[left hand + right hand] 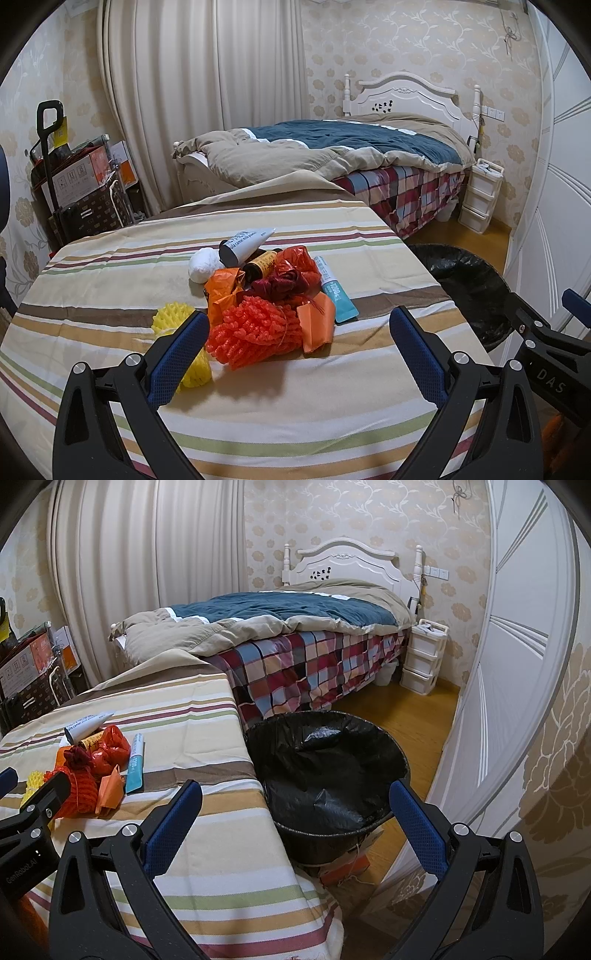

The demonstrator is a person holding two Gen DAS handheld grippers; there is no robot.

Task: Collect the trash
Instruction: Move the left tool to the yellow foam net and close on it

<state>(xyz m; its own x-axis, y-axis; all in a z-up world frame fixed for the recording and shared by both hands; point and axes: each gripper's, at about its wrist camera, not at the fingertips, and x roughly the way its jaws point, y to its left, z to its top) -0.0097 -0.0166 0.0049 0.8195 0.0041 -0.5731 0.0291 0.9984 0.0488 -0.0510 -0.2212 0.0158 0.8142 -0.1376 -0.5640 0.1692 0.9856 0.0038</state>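
Note:
A pile of trash lies on the striped tablecloth (110, 280): an orange foam net (255, 332), a yellow foam net (173, 321), red plastic wrap (295, 273), a white paper ball (203, 264), a grey tube (247, 243) and a teal tube (338, 291). My left gripper (299, 325) is open just in front of the orange net. A bin with a black liner (325, 771) stands on the floor right of the table. My right gripper (295, 797) is open and empty above the table edge and the bin's near rim. The pile also shows in the right wrist view (96, 771).
A bed (295, 635) with a checked cover stands behind the table. A white drawer unit (421, 657) is beside it. Stacked boxes and a trolley (74, 177) stand at the far left. A white wardrobe door (517, 664) is on the right.

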